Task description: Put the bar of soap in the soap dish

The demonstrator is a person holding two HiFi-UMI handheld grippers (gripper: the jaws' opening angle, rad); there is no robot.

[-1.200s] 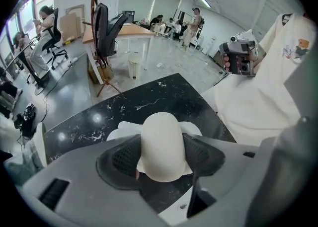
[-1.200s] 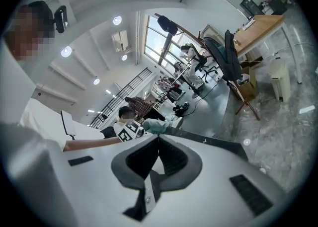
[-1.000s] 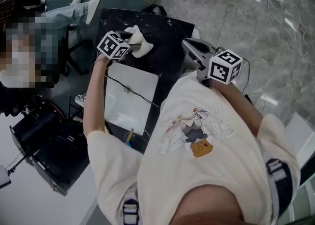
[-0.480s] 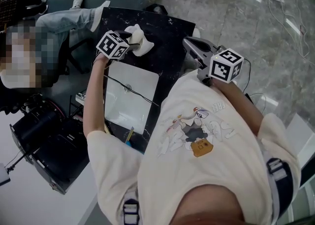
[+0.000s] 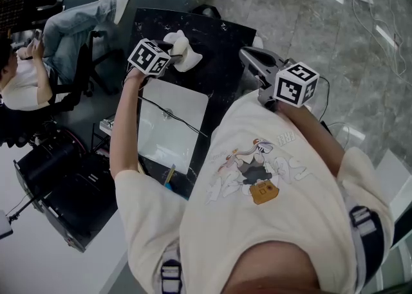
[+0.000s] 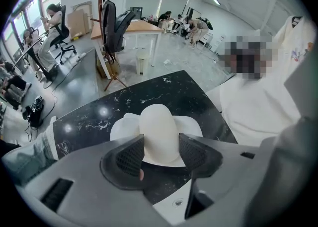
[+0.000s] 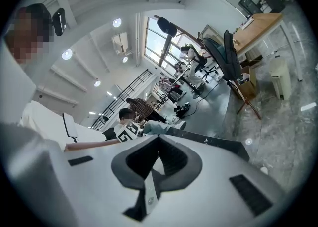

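The left tongs (image 6: 161,157), having just been closing, are pinching the one bar of soap (image 6: 159,129) by its flanks. Its long axis is running along their line, its far end resting on the one soap dish (image 6: 120,127) on the dark surface (image 6: 94,116). The right tongs (image 7: 158,142) are hanging pressed together and empty, well apart.

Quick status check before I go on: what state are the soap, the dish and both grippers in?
Bar of soap: upright on the dish, between the left jaws.
Soap dish: on the black table, bearing the bar.
Left gripper: jaws have just been closing round the bar; whether the pads press on it I cannot tell.
Right gripper: jaws together, nothing between them.
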